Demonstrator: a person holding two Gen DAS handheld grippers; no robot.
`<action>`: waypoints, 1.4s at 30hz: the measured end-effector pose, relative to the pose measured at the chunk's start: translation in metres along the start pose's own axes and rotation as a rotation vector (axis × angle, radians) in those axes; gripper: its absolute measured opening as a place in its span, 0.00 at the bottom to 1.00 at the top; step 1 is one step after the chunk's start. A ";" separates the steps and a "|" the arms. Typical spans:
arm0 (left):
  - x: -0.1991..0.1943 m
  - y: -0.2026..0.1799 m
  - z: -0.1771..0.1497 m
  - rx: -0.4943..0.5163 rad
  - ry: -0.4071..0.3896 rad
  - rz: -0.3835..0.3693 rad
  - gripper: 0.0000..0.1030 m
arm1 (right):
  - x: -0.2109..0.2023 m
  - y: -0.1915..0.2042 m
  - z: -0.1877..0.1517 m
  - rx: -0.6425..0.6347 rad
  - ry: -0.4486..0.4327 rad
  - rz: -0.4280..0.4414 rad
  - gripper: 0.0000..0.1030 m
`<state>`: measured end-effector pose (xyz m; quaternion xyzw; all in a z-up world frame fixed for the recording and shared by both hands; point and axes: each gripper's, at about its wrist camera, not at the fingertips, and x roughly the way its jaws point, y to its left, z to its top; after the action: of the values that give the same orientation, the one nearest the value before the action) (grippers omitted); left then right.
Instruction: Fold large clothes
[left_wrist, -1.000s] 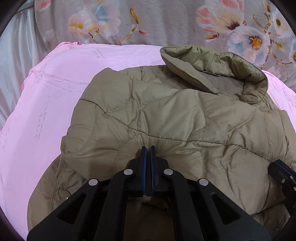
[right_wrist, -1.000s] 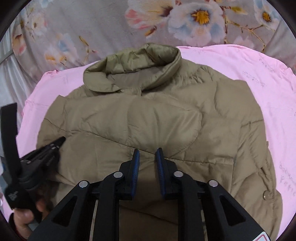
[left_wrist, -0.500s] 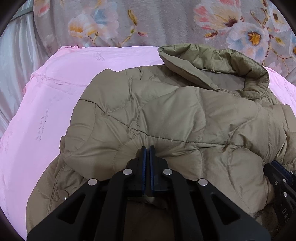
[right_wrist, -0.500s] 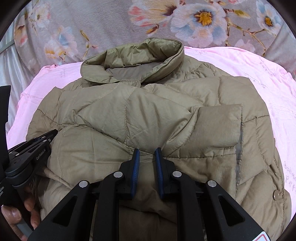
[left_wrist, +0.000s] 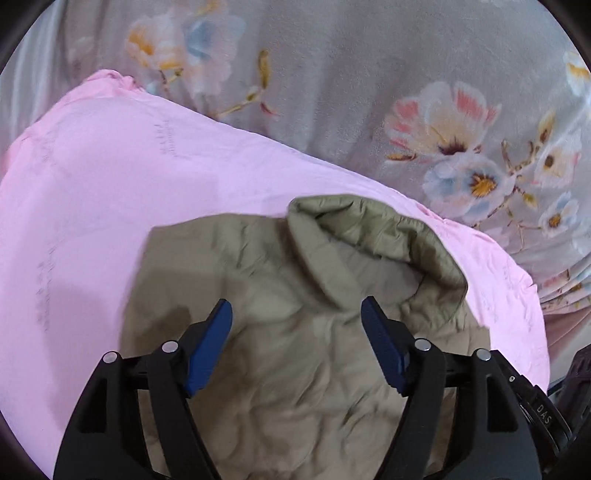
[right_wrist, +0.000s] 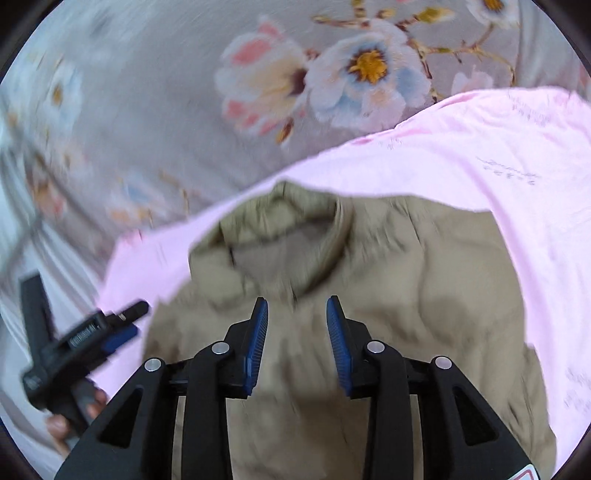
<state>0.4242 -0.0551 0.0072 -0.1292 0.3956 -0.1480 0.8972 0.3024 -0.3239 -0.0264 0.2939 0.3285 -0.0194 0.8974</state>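
An olive quilted jacket (left_wrist: 295, 350) lies folded on a pink sheet (left_wrist: 110, 206), its collar (left_wrist: 388, 236) toward the far side. My left gripper (left_wrist: 296, 314) hangs above the jacket, its jaws opening wide with nothing between them. In the right wrist view the same jacket (right_wrist: 424, 295) and collar (right_wrist: 288, 229) lie below my right gripper (right_wrist: 296, 312), whose jaws are also opening and hold nothing. The left gripper (right_wrist: 122, 325) shows at the left edge of that view, held by a hand (right_wrist: 59, 428).
A grey floral bedspread (left_wrist: 369, 74) lies beyond the pink sheet (right_wrist: 480, 147). Pale curtain fabric (right_wrist: 22, 258) hangs at the left. A dark object (left_wrist: 576, 376) sits at the right edge of the left wrist view. Both views are motion-blurred.
Both grippers let go of the jacket's fold, opened and rose away from it. The folded-up lower part now rests on the jacket's upper half near the collar.
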 end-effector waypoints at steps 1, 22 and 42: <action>0.011 -0.002 0.008 -0.012 0.019 -0.018 0.68 | 0.007 -0.002 0.006 0.025 0.001 0.013 0.32; 0.106 -0.014 -0.027 0.139 0.095 0.077 0.08 | 0.096 -0.032 -0.007 -0.058 0.124 -0.131 0.00; 0.044 0.006 0.076 -0.153 0.024 -0.108 0.65 | 0.056 -0.022 0.053 0.334 0.052 0.330 0.38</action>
<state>0.5106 -0.0567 0.0255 -0.2167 0.4088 -0.1672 0.8706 0.3720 -0.3616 -0.0396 0.4882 0.2914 0.0811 0.8186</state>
